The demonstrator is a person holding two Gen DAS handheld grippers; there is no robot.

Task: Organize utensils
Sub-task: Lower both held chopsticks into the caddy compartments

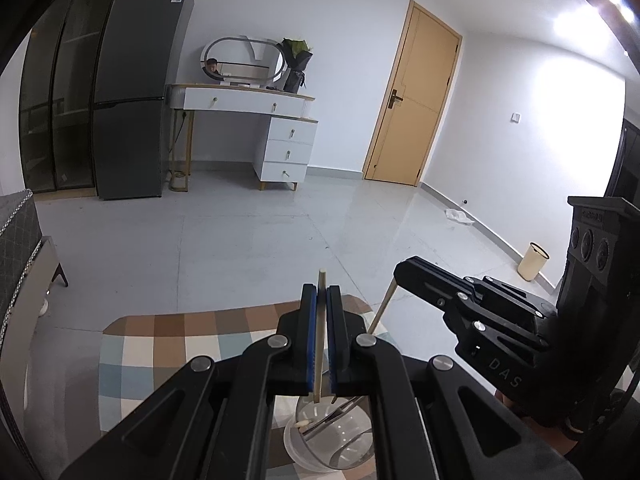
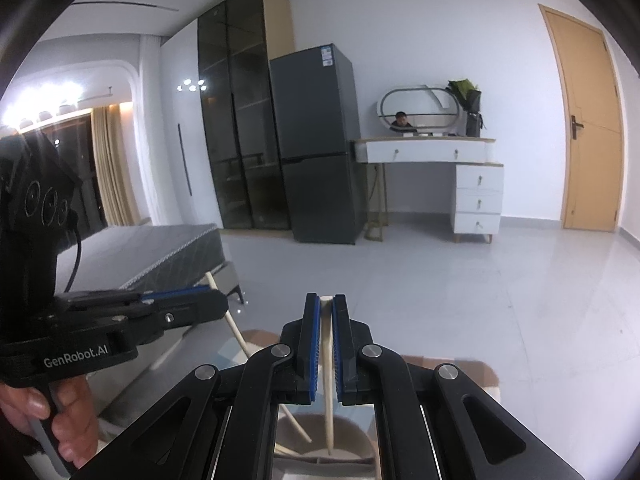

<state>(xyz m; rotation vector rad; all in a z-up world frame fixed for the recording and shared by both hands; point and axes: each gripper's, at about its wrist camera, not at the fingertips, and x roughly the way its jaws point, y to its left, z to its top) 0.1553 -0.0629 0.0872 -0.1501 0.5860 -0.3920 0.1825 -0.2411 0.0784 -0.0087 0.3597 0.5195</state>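
Observation:
My left gripper (image 1: 321,294) is shut on a pale wooden chopstick (image 1: 319,344), held upright above a clear plastic cup (image 1: 320,440) that holds other utensils. My right gripper (image 2: 326,304) is shut on a second wooden chopstick (image 2: 328,380), also upright, its lower end over the same cup (image 2: 352,436). In the left wrist view the right gripper (image 1: 400,270) comes in from the right with its chopstick (image 1: 382,306) slanting down. In the right wrist view the left gripper (image 2: 216,300) comes in from the left with its chopstick (image 2: 234,326).
The cup stands on a table with a checked cloth (image 1: 168,344). Beyond are a grey tiled floor, a dark fridge (image 1: 136,92), a white dressing table (image 1: 256,120), a wooden door (image 1: 416,96), a bed (image 2: 152,252) and a cream bin (image 1: 533,261).

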